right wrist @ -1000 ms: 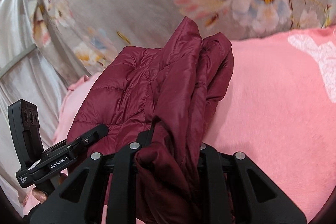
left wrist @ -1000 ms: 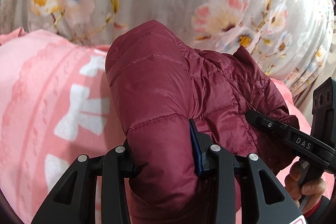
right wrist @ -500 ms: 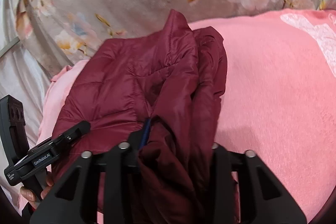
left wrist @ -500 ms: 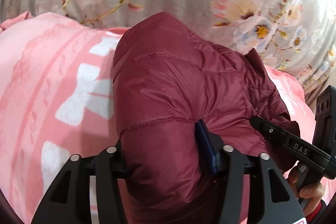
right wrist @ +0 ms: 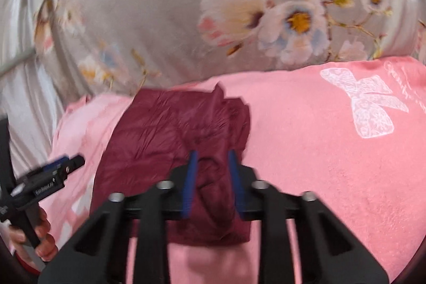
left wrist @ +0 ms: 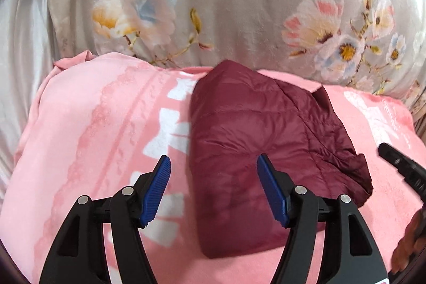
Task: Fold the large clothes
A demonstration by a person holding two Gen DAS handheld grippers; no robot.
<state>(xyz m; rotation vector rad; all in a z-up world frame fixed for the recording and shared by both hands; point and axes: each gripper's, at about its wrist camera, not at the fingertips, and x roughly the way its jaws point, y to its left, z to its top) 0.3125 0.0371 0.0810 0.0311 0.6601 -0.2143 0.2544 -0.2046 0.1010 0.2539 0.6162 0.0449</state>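
Faintly, blurred white lettering marks the left gripper (right wrist: 57,164) beside jacket (right wrist: 165,145).

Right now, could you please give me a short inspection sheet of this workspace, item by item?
Surface: pink blanket with white bow prints, spread flat.
Job's things: maroon puffer jacket lying folded in a compact bundle on the blanket.
Clutter: nothing seen.
Grippers: left gripper open, jaws have just been opening, pads clear of the jacket; right gripper has just been closing, jaws narrow, pads apart and raised off the jacket, holding nothing.
Cables: nothing seen.
Surroundings: grey floral bedding behind the blanket; pale curtain at the left edge.
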